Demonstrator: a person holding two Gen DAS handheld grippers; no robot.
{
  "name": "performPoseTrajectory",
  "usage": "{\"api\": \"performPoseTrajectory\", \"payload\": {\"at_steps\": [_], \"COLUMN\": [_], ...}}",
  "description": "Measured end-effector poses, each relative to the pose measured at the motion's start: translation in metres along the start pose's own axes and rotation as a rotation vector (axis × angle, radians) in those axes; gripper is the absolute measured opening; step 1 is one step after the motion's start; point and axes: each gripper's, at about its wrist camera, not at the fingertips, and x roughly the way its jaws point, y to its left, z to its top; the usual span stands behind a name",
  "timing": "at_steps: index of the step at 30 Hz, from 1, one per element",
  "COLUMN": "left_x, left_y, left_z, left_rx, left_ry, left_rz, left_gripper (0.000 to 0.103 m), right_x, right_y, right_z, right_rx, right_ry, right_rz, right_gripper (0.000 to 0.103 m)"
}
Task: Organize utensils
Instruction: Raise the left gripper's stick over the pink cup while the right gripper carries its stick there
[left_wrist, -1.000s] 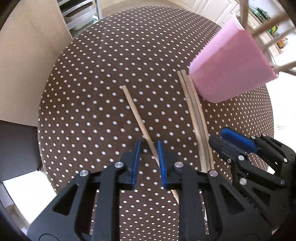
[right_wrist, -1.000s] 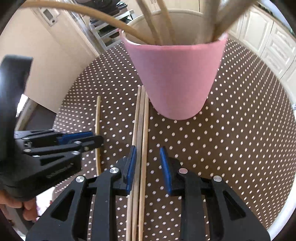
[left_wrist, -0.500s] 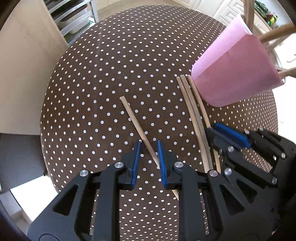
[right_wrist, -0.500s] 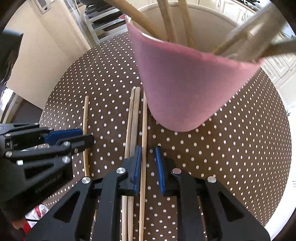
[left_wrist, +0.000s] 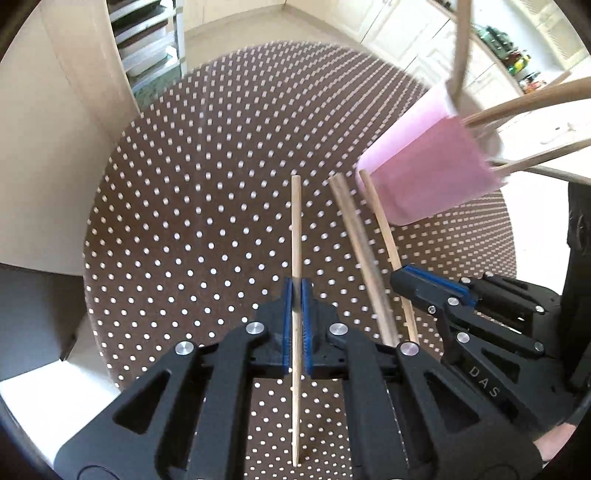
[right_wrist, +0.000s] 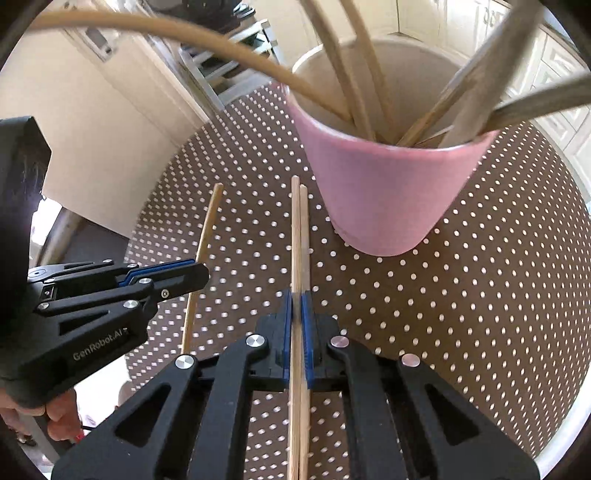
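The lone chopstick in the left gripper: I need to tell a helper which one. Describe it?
On the polka-dot tablecloth, find the pink cup. The lone chopstick lies farthest from it, pinched by the left gripper, apart from the other sticks nearer the cup.

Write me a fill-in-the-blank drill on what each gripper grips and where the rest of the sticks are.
1. The left gripper is shut on ____ wooden stick.
2. The right gripper is shut on ____ sticks lying side by side.
3. The cup holding the other utensils is coloured ____.
4. The tablecloth is brown with white ____.

Missing words: one; two; pink; dots
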Motion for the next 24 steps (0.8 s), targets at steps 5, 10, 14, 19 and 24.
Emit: {"api": "performPoseTrajectory", "payload": {"at_steps": [5,10,14,19,24], "left_x": [-0.037,-0.077,-0.111,-0.157,-0.196], "left_y": [0.008,0.012,0.005,-0.003,-0.024], "left_z": [-0.008,-0.023,-0.03,-0.031,-0.032], "left_rx": [0.025,0.058,0.084,0.121,0.157], "left_ry": [-0.067,-0.124,-0.183,-0.281,-0.384], "left_rz": [-0.059,-0.104,-0.132,-0.171,-0.203], "left_gripper": [0.005,0.005,0.005,0.005,0.005], "right_x": [-0.028,-0.064,-0.097,-0.145,-0.184], "right_y": [0.004,0.008,0.012,0.019,0.017], "right_z": [-0.006,-0.02,-0.033,-0.046,-0.049], "right_rx": [0.016,0.006,-0.011,-0.011,-0.006], "right_ry": [-0.078,-0.161,-0.261,-0.458,-0.618], "right_rz": [0.038,0.069,0.081,0.081,0.093], "right_gripper": [0.004,0.004,0.004,0.004,0.004]}}
